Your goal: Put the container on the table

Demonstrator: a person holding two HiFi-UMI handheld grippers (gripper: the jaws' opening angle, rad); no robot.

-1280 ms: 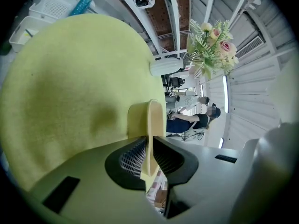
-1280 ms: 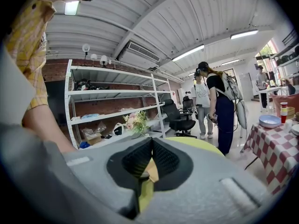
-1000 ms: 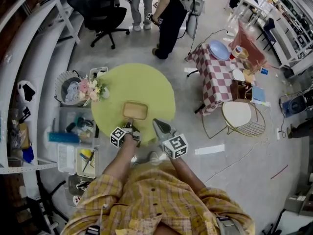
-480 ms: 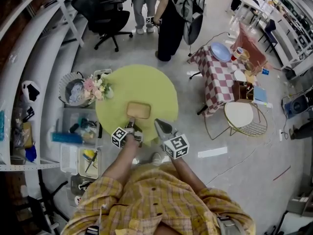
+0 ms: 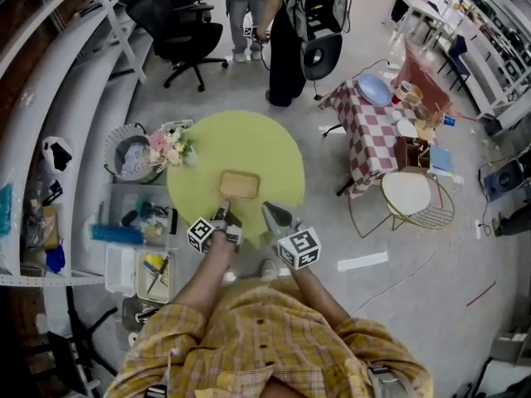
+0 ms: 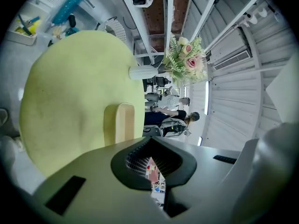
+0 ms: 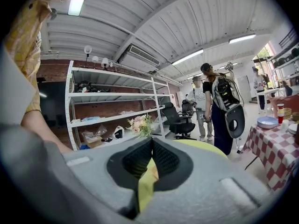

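Note:
The container [image 5: 240,185] is a shallow tan rectangular tray lying flat on the round yellow-green table [image 5: 249,143], near its front edge. My left gripper [image 5: 224,212] hovers just short of the tray's near edge, jaws shut and empty. In the left gripper view the container [image 6: 119,122] lies on the table [image 6: 70,92] beyond the left gripper [image 6: 149,141], apart from it. My right gripper [image 5: 268,211] hangs over the table's front right rim, shut on nothing. The right gripper view shows only the right gripper [image 7: 150,143] and a strip of table [image 7: 201,147].
A bunch of flowers [image 5: 168,148] stands at the table's left rim beside a wire basket [image 5: 124,152]. Plastic bins [image 5: 137,214] sit on the floor to the left. A checkered table [image 5: 373,123] and white round chair [image 5: 406,193] stand right. People [image 5: 290,31] stand behind.
Both grippers hold about the same places by the tray. The head view has drifted slightly, and the person with the backpack has turned in the background.

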